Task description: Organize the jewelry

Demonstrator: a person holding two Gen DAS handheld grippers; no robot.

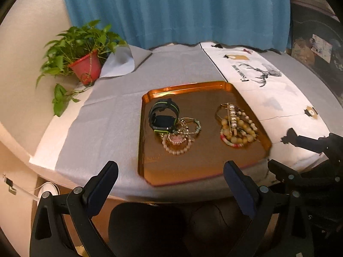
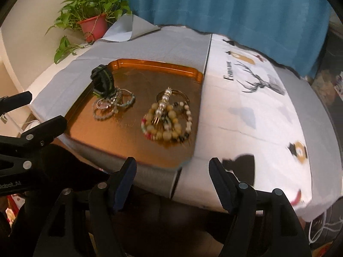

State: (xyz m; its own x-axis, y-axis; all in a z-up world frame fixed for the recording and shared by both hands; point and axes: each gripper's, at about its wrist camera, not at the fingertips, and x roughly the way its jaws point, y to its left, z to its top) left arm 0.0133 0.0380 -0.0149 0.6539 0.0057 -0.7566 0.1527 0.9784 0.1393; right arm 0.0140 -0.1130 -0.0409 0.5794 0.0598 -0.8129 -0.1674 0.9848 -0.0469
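Note:
A copper tray [image 1: 193, 167] [image 2: 120, 141] lies on the table. On its left stands a black and green smartwatch [image 1: 164, 115] [image 2: 103, 81] beside a heap of thin bracelets [image 1: 180, 137] [image 2: 111, 105]. On its right lies a heap of beaded bracelets with pearls [image 1: 235, 126] [image 2: 167, 120]. My left gripper [image 1: 171, 171] is open and empty, held off the table's near edge in front of the tray. My right gripper [image 2: 172, 171] is open and empty, just before the tray's near right corner. The right gripper also shows at the right of the left wrist view [image 1: 304, 150].
A potted plant in a red pot [image 1: 85, 66] [image 2: 94, 25] stands at the far left. A grey cloth [image 1: 103, 115] covers the table's left; a white printed cloth [image 1: 278, 98] [image 2: 257, 98] covers the right. A blue curtain [image 1: 171, 10] hangs behind.

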